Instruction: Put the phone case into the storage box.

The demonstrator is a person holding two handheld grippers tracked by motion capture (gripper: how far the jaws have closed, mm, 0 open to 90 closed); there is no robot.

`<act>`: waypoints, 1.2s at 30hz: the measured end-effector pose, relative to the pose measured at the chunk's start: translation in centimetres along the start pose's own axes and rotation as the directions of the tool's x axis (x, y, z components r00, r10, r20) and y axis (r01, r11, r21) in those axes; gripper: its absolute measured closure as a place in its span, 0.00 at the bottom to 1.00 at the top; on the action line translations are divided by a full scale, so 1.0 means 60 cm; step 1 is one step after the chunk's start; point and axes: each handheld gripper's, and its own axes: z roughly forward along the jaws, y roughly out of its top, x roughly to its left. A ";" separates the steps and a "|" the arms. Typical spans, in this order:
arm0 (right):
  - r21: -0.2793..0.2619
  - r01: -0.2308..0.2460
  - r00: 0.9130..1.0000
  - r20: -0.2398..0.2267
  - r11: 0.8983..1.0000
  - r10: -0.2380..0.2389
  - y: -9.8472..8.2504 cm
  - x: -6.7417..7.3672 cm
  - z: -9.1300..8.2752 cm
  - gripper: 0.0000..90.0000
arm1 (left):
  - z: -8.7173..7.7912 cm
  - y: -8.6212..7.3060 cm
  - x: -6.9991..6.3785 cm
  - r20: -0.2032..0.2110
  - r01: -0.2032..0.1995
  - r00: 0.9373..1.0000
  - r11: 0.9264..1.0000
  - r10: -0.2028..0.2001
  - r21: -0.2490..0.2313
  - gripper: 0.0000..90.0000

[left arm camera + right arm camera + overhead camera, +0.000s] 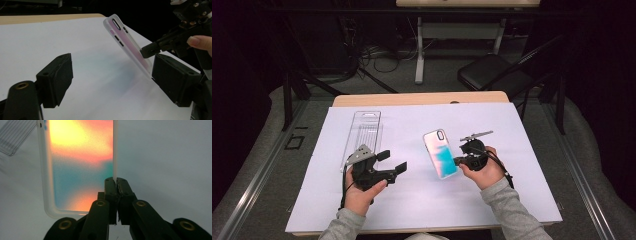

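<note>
Phone case [441,153] was in hand at this moment: the right gripper [460,160] had its jaws pressed together on the case's right long edge, near the bottom corner, as the right gripper view showed [115,185]. Case was lifted and tilted, its camera-hole end far and raised off the white sheet [422,200], its near end low; whether that end touched the sheet could not be told. Left gripper [393,162] hung just left of centre, jaws wide apart and holding nothing, pointed toward the case from the left. In the left gripper view the case [127,42] stood between that gripper's two black jaws, closer to the right-hand one, with the right gripper [148,52] clamped on it farther off. Step judged: a pass or a two-handed grip, the case held up for the free gripper. Next move would call for the left gripper to come in level with the case's free long edge and close gently, since the thin soft rim could flex or slip. Count: one phone case, one clear plastic package [364,134] lying far left on the sheet, one white sheet, two grippers, two hands
</note>
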 end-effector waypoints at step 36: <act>-0.029 0.015 1.000 -0.007 0.999 -0.015 -0.001 0.007 -0.002 0.98 | 0.081 0.032 0.008 0.042 0.122 0.992 0.992 -0.123 0.035 0.36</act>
